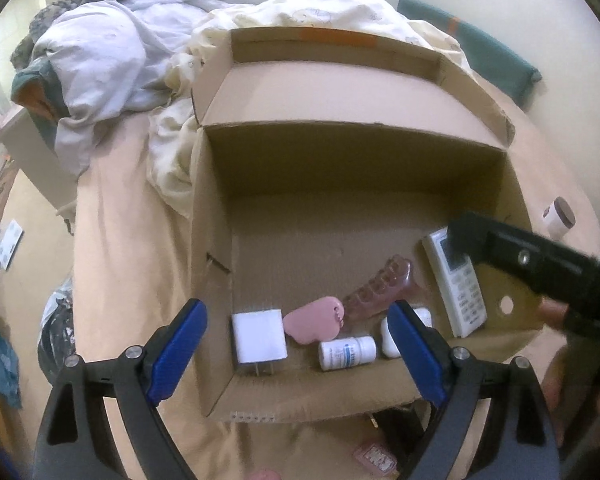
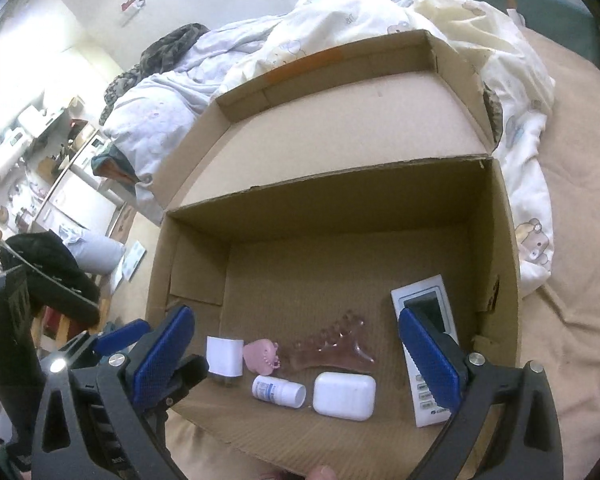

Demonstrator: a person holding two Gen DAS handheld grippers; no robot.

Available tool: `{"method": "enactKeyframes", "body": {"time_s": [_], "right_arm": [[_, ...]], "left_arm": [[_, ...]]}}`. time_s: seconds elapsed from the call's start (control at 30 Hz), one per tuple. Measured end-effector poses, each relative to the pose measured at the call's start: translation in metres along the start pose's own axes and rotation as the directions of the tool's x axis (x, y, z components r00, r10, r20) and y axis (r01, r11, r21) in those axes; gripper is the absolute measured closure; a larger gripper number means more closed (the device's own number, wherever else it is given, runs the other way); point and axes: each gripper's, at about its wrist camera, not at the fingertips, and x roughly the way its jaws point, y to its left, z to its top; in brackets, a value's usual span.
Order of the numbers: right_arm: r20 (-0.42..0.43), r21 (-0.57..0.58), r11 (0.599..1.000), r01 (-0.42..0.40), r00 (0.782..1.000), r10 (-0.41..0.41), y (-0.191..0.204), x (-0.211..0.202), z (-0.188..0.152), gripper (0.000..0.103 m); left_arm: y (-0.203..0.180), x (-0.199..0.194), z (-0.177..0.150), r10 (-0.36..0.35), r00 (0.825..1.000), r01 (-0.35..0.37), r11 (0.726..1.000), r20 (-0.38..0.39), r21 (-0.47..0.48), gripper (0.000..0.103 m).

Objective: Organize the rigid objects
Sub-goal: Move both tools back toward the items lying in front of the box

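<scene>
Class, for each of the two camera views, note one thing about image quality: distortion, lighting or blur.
Left wrist view: fisheye bends the cardboard box walls into curves, with a dark vignette in the corners; the right tool crossing at the right edge is smeared. Right wrist view: same bulging, soft indoor light, far box wall in shadow, and a small bright glint on the left tool.

1. My two views are dim and soft, with a warm indoor cast.
2. The cardboard box (image 1: 380, 184) holds deep shadow under its far wall.
3. Edges bend strongly and go dark at the corners.
4. A small bright glint flares on my left gripper (image 2: 58, 365).
</scene>
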Motion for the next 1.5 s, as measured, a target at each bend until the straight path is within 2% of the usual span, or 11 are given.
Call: {"method": "enactKeyframes", "body": {"time_s": [0.33,0.43,0.57,0.77,0.87,1.03,1.1,1.13,1.17,1.23,1.5], "right_arm": [[0.061,-0.044,0.995,0.092,0.994,-0.089,-0.002,-0.044,-0.01,0.0],[0.052,-0.035,0.997,0.069,0.996,-0.068,-0.004,-0.06,-0.019,0.0],[-0.012,-0.001,0.999,0.039,0.999,-0.039,-0.015,-0.069,-0.045,0.0],[-0.117,0.084,0.987,0.136,0.985,-0.126,-0.042,-0.059,-0.086,0.0],[-0.16,0.069,0.988,0.14,0.979,-0.128,-0.043,-0.049,-0.091,0.0],[-0.206,0.006,0.971,0.237,0.951,-0.231,-0.041,-0.033,-0.096,0.0],[-0.257,0.013,0.974,0.228,0.942,-0.217,-0.044,-0.021,-0.098,0.0],[-0.291,0.026,0.981,0.193,0.94,-0.177,-0.044,-0.014,-0.1,0.016],[-0.323,0.039,0.987,0.157,0.937,-0.136,-0.044,-0.007,-0.104,0.046],[-0.384,0.041,0.99,0.132,0.917,-0.106,-0.042,0.007,-0.109,0.062],[-0.467,-0.045,0.992,0.119,0.875,-0.126,-0.021,0.043,-0.125,0.062]], "left_arm": [[0.012,-0.033,-0.001,0.048,0.999,-0.049,0.998,-0.016,-0.048,0.012],[0.017,-0.048,-0.011,0.063,0.998,-0.064,0.995,-0.017,-0.076,0.012],[0.029,-0.06,-0.033,0.076,0.996,-0.08,0.988,-0.039,-0.132,0.012],[0.043,-0.051,-0.071,0.106,0.993,-0.115,0.977,-0.06,-0.181,0.012],[0.051,-0.046,-0.074,0.067,0.995,-0.083,0.966,-0.074,-0.243,0.012],[0.052,-0.045,-0.073,0.098,0.993,-0.112,0.965,-0.07,-0.237,0.012],[0.05,-0.043,-0.074,0.083,0.993,-0.101,0.967,-0.083,-0.236,0.012],[0.05,-0.042,-0.075,0.077,0.993,-0.097,0.967,-0.09,-0.237,0.012],[0.05,-0.042,-0.075,0.073,0.993,-0.094,0.967,-0.094,-0.238,0.012],[0.049,-0.04,-0.075,0.061,0.993,-0.085,0.967,-0.105,-0.241,0.012],[0.05,-0.045,-0.075,0.028,0.995,-0.054,0.963,-0.1,-0.264,0.012]]}}
